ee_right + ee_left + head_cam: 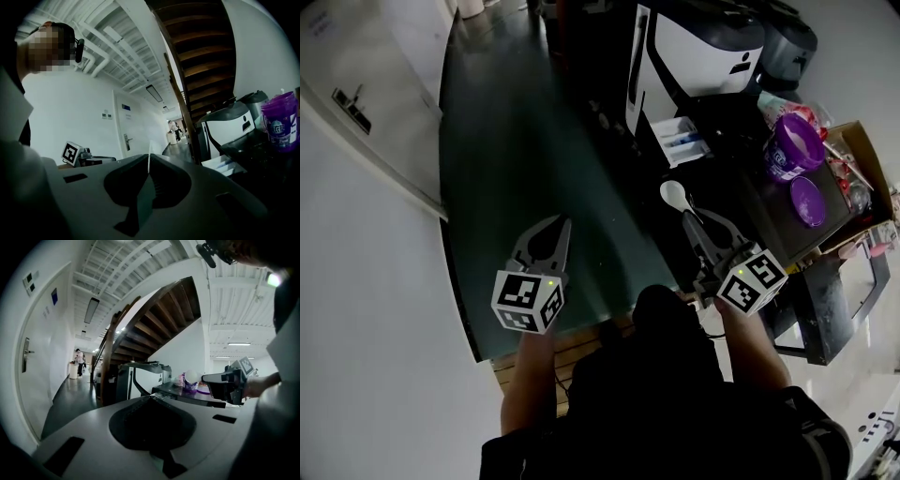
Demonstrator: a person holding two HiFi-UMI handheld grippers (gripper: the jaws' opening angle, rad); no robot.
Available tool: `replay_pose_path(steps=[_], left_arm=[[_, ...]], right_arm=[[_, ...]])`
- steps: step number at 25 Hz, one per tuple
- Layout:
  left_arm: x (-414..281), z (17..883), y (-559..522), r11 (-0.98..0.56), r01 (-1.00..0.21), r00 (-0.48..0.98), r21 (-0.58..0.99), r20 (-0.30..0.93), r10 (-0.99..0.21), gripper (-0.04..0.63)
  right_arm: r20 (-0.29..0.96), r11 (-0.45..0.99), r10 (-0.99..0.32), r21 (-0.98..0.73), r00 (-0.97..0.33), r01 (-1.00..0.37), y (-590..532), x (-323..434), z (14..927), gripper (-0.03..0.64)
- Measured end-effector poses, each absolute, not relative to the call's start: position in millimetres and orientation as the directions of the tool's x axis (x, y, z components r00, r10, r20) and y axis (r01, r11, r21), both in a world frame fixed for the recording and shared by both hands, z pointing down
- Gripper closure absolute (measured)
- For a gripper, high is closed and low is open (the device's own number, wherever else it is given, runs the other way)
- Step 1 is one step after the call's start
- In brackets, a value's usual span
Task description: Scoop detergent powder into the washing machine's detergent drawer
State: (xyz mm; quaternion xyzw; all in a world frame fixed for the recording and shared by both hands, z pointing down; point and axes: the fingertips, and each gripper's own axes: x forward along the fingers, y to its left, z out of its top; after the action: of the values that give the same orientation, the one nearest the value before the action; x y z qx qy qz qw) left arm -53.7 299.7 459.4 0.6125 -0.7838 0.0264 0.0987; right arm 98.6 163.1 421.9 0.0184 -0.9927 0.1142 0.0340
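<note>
Right tool is clamped on the handle of the white scoop, bowl upward probably to keep powder from spilling, between the open purple tub on the table and the pulled-out detergent drawer; left tool, closed and empty, stands aside.

Your head camera looks steeply down from above you. The left gripper and right gripper sit close and low in frame, with the washing machine farther off at top. Left gripper view sits low and roughly level. It faces the washing machine across its own jaws and catches the right gripper with its white spoon at right. Right gripper view is also level, with the washing machine at right and the left gripper at left. All three views share the washing machine and the purple tub.
</note>
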Motion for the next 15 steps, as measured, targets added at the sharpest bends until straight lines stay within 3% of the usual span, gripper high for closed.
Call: replay_pose_path(steps=[15], left_arm=[[-122.0,471.9,180.4,0.163,-0.979,-0.135,0.12,0.216,-0.967,0.588]], right_arm=[[0.087,0.967,-0.115,-0.22,-0.99,-0.132,58.3,40.1,429.0,0.595]])
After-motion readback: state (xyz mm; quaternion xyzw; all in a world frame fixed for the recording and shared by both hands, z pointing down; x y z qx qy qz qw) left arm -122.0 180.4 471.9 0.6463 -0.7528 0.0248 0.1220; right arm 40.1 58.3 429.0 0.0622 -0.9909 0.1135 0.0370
